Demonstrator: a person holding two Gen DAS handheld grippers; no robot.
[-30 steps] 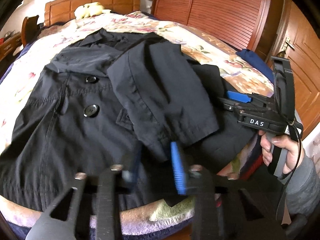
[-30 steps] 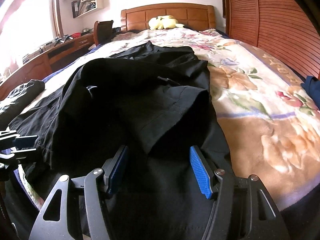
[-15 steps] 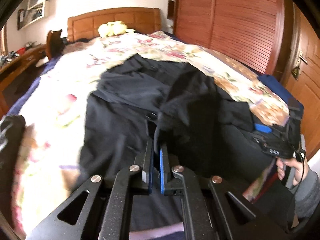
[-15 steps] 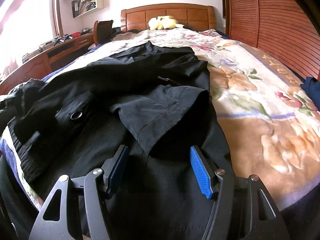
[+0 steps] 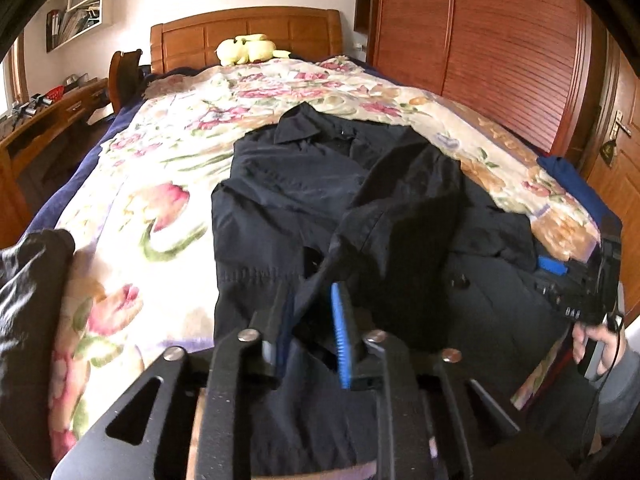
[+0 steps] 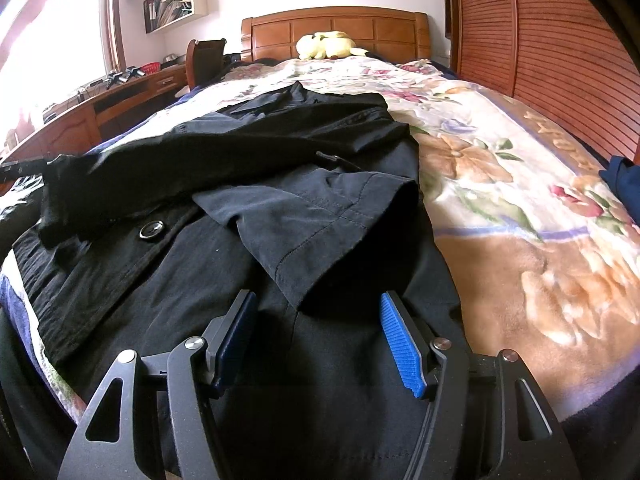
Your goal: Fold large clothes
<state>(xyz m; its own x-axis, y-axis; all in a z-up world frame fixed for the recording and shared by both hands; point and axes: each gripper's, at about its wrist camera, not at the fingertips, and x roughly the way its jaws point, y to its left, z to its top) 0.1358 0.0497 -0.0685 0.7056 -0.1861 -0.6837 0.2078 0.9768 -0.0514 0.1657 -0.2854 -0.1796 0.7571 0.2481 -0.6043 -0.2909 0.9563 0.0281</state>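
A large black coat (image 5: 320,200) with round buttons lies on the flowered bedspread (image 5: 168,168), collar toward the headboard. Its left side is folded over the middle and one sleeve lies across the front (image 6: 304,220). My left gripper (image 5: 314,320) is low over the folded edge, its blue pads a little apart with a ridge of coat cloth between them. My right gripper (image 6: 320,340) is open and empty over the coat's lower part, just short of the sleeve cuff; it also shows at the right edge of the left wrist view (image 5: 576,280).
A yellow plush toy (image 5: 246,48) sits at the wooden headboard. A wooden wardrobe (image 5: 500,40) runs along the right. A desk and chair (image 6: 120,92) stand left of the bed. Another dark garment (image 5: 28,280) lies at the left edge, a blue cloth (image 6: 624,180) at the right.
My left gripper shut on the coat's left side, carried it over the middle, and its pads have now parted a little. The right gripper has stayed open and still.
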